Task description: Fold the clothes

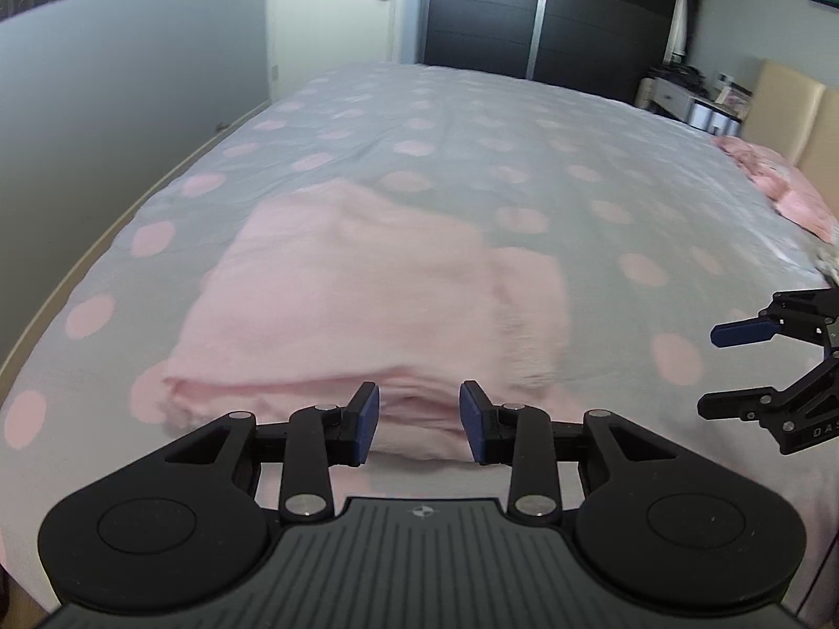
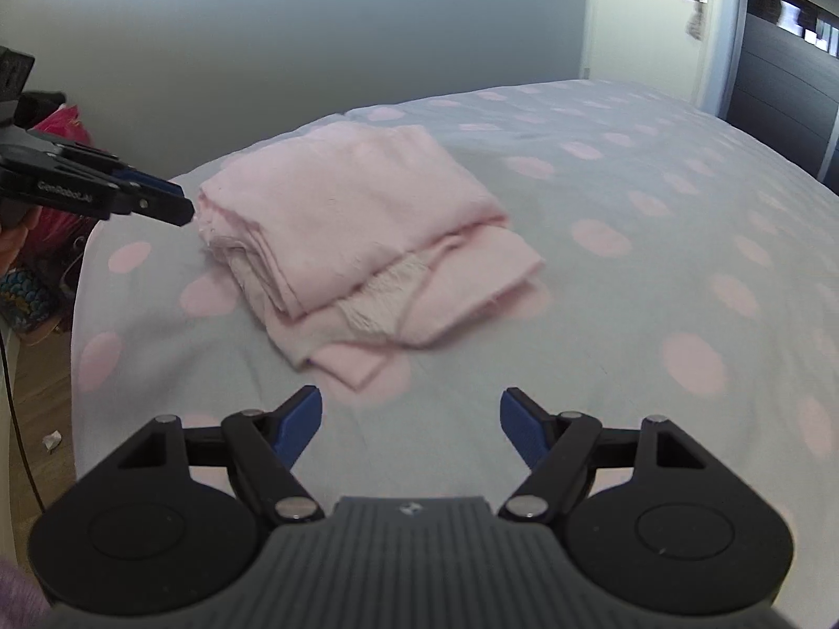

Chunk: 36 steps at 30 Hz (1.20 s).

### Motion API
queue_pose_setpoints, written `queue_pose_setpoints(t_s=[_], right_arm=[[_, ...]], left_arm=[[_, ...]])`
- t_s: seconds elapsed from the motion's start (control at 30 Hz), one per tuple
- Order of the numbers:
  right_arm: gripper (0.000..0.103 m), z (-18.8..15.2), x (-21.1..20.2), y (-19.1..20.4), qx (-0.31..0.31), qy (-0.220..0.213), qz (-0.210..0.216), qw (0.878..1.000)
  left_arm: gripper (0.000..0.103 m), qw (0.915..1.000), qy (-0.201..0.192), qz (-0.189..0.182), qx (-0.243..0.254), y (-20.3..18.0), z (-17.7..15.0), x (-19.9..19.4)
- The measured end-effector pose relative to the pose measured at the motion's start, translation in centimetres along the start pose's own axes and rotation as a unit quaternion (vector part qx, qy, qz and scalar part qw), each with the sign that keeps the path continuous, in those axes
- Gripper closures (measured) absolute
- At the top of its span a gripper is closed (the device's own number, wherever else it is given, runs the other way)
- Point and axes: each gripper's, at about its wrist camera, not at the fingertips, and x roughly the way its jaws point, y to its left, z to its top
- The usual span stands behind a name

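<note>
A folded pink garment (image 2: 362, 230) lies on a grey bed (image 1: 524, 167) with pink dots. Beyond the bed stand a dark wardrobe (image 1: 545, 15) and white door (image 2: 655, 21). Both the left hand-held gripper (image 1: 418, 416) and the right hand-held gripper (image 2: 410, 427) are spread open, empty, near the garment.

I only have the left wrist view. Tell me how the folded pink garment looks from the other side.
Observer: From the right wrist view, the pink garment is a layered stack, with a lower layer sticking out from under the top fold toward the right tongs.
Operator: Report where my left tongs sit against it.
Observer: The left tongs point at the stack's corner, level with its layered edge; contact is unclear.
Operator: Report the right tongs' state.
Observer: Wide open, empty, above the spotted bedcover, short of the garment.
</note>
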Motion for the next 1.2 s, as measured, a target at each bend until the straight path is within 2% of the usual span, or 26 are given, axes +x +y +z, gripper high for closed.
queue_pose_setpoints(t_s=[0.07,0.13,0.27,0.4,0.53,0.67,0.73,0.87,1.0,1.1,1.2], right_arm=[[0.026,-1.2,-3.1,-0.7,0.017,-0.007,-0.024,1.000],[0.025,-2.4,-6.3,-1.4,0.037,-0.018,-0.049,0.998],[0.022,-4.9,-12.7,-2.7,0.082,-0.043,-0.097,0.991],[0.020,-7.8,-18.1,-4.2,0.130,-0.067,-0.144,0.979],[0.019,-11.1,-22.1,-5.4,0.187,-0.089,-0.183,0.961],[0.017,-14.6,-24.5,-5.7,0.231,-0.096,-0.213,0.944],[0.017,-16.1,-25.3,-5.6,0.247,-0.095,-0.225,0.938],[0.014,-18.9,-26.5,-4.9,0.250,-0.104,-0.245,0.931],[0.014,-21.5,-27.2,-4.3,0.231,-0.090,-0.273,0.930],[0.014,-23.3,-28.3,-4.5,0.209,-0.066,-0.300,0.929],[0.014,-24.4,-29.6,-5.1,0.205,-0.063,-0.319,0.923]], left_arm=[[0.070,0.9996,-0.015,-0.010,0.019,-2.8,1.1,-1.7],[0.063,0.9986,-0.030,-0.022,0.038,-5.9,2.4,-3.2],[0.063,0.9936,-0.054,-0.052,0.085,-12.3,4.9,-6.2],[0.055,0.9845,-0.085,-0.068,0.138,-19.1,6.8,-8.8],[0.053,0.9764,-0.105,-0.094,0.163,-25.3,6.9,-10.3],[0.047,0.9711,-0.124,-0.104,0.176,-30.9,4.6,-10.4],[0.035,0.9704,-0.129,-0.117,0.167,-33.2,3.0,-10.2],[0.035,0.9668,-0.140,-0.141,0.161,-37.0,-0.6,-9.6],[0.027,0.9706,-0.153,-0.140,0.123,-39.1,-4.2,-8.9],[0.027,0.9753,-0.136,-0.158,0.073,-39.6,-6.0,-7.9],[0.027,0.9773,-0.118,-0.161,0.071,-40.4,-7.4,-7.0]])
